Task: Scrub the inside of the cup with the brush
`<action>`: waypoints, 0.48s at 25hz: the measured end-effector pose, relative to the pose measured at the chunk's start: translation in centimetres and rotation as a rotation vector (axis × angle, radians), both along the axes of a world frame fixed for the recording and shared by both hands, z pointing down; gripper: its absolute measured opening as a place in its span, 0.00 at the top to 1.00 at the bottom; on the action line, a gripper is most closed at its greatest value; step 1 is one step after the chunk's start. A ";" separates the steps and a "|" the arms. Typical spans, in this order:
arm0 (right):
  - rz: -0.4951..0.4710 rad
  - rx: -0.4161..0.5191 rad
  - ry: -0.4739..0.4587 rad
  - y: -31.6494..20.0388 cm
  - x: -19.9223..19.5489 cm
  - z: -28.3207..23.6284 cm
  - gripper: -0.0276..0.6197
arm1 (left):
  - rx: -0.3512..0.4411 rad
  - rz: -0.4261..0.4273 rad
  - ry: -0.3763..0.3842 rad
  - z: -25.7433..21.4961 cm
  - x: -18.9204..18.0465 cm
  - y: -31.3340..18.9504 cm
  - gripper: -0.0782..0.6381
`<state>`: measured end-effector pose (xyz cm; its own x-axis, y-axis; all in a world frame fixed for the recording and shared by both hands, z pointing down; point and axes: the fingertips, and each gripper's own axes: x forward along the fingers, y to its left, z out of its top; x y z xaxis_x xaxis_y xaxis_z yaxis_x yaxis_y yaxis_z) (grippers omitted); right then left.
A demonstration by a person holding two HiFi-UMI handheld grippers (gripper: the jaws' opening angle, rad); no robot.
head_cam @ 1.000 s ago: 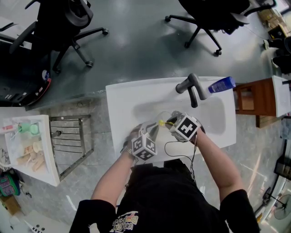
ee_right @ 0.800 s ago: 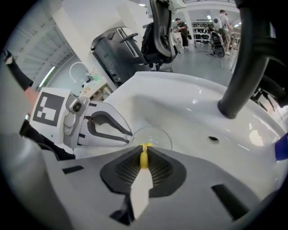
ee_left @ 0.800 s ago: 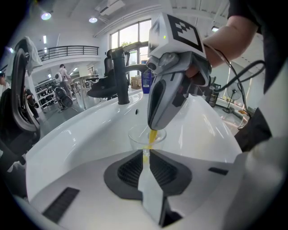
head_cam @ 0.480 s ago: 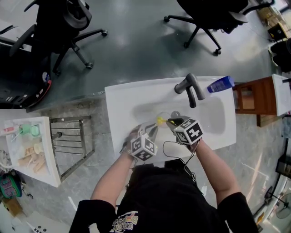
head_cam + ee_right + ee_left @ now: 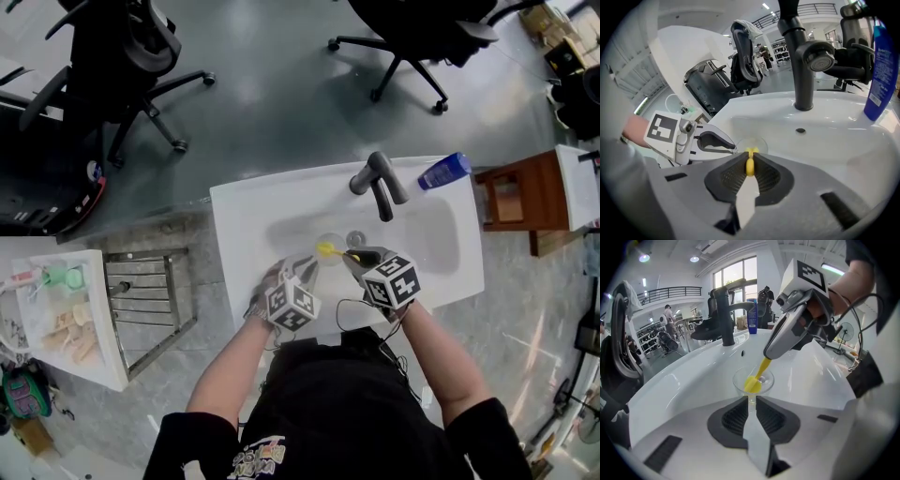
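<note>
Since a second ago the right gripper [image 5: 749, 164] is rolled, clamped on the yellow brush [image 5: 759, 372].
The left gripper [image 5: 751, 404] pinches the clear cup [image 5: 768, 379], its base hidden.

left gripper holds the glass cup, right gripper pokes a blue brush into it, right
The brush is yellow, not blue; the left gripper view shows it. The left gripper does hold the glass cup, and the right gripper pokes the brush into it.

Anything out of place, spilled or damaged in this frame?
Nothing stands out. The left gripper is shut on the clear cup, the right gripper grips the yellow brush with its head inside the cup, and the blue bottle stands upright beside the tap.
</note>
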<state>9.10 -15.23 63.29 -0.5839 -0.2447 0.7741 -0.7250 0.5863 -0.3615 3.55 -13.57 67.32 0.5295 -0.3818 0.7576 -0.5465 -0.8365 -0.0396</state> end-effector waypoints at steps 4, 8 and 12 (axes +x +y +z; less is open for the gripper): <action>-0.011 0.036 0.005 0.3 0.1 -0.7 0.90 | -0.003 -0.016 0.031 -0.4 0.0 -0.1 0.83; -0.026 0.079 0.009 0.5 0.1 -1.6 0.90 | -0.002 -0.067 0.073 -1.4 -0.4 -0.4 0.82; -0.029 0.105 0.006 0.8 0.2 -2.4 0.90 | 0.000 -0.138 0.122 -2.8 -1.3 -0.7 0.81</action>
